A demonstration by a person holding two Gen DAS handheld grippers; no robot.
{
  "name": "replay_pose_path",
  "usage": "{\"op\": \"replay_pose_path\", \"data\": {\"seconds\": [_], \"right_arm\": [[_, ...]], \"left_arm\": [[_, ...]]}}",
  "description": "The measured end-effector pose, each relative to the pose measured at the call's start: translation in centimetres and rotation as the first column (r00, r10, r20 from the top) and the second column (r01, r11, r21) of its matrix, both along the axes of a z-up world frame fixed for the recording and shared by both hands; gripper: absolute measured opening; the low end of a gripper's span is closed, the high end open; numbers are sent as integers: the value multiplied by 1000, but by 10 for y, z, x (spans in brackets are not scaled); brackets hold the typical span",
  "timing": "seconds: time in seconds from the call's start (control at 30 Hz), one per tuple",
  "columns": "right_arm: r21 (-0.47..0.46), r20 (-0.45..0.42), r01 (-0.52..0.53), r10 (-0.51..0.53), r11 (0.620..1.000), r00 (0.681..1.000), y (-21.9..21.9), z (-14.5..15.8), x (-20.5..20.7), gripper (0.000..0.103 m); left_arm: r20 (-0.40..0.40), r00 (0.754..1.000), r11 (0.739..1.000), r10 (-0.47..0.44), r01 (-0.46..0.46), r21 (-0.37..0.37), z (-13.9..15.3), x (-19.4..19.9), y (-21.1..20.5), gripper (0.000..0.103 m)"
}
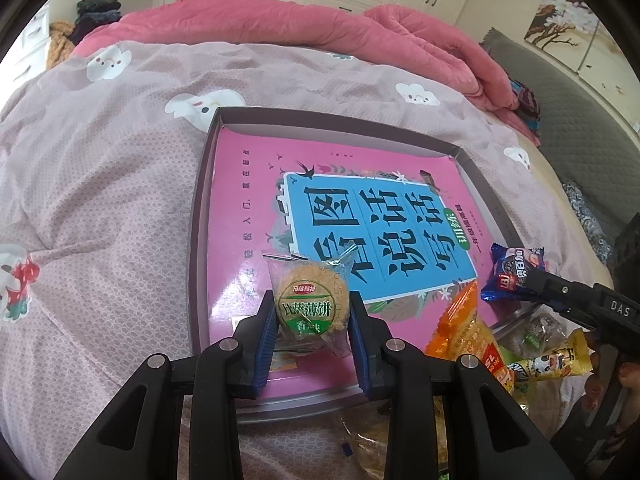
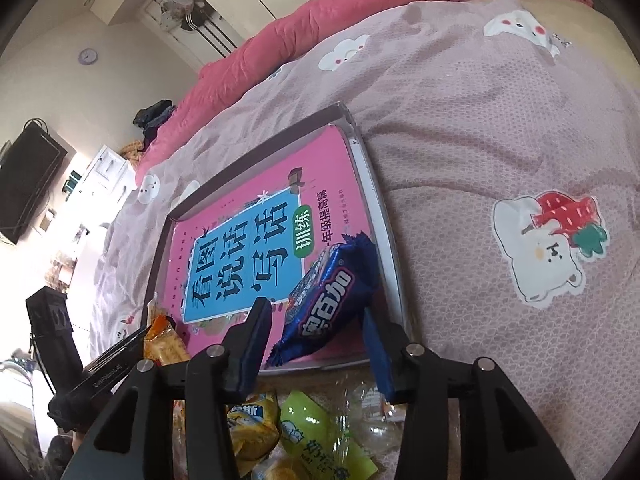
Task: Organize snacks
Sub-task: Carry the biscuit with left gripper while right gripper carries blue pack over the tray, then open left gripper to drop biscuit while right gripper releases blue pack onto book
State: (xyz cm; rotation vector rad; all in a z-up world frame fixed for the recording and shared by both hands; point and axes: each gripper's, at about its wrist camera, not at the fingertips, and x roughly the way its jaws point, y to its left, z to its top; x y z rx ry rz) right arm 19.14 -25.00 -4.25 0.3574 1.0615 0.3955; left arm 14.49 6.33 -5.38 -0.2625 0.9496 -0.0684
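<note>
Bedroom; work surface is a bed [image 1: 100, 184] with a pale printed cover, a pink quilt [image 1: 280, 28] bunched along its far edge. A shallow box [image 1: 200, 216] lies on the cover, lined with a pink book [image 1: 248, 208], presumably serving as the sorting tray.

Left gripper [image 1: 312, 320]: jaws narrow, pinching a clear-wrapped biscuit [image 1: 308, 300] by its sides, label up, above the box's near edge. Held upright by the flanks, probably so it can be laid flat without crushing.

Right gripper [image 2: 316, 344]: jaws look wide, a blue packet [image 2: 328, 296] between them near the box's near right corner. Left view shows one finger against the wrapper; whether the packet is gripped or merely straddled I cannot tell (pads seem clear of it in the right view).

Unsorted pile [image 2: 288, 432] of yellow, green and orange packets sits on the cover just outside the box's near edge, within reach of both grippers. Judgement: sorting barely begun.
</note>
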Motion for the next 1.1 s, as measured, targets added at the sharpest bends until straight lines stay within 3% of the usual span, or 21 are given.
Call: {"op": "replay_pose_path", "data": {"seconds": [0.23,0.6,1.1], "right_arm": [[-60,39,22,-20,998,999,-5,11,-10,49],[-44,46,3,-1,999,999,-5,12,-11,49],[31,194,-38,31,999,981,-3,43,-27,56]], "left_arm": [[-2,1000,1000,7,-7,5,1,-1,1,36],[18,1000,1000,10,-10,4,10,-7,2,45],[79,997,998,12,-6,-70,36,-20,4,61]]}}
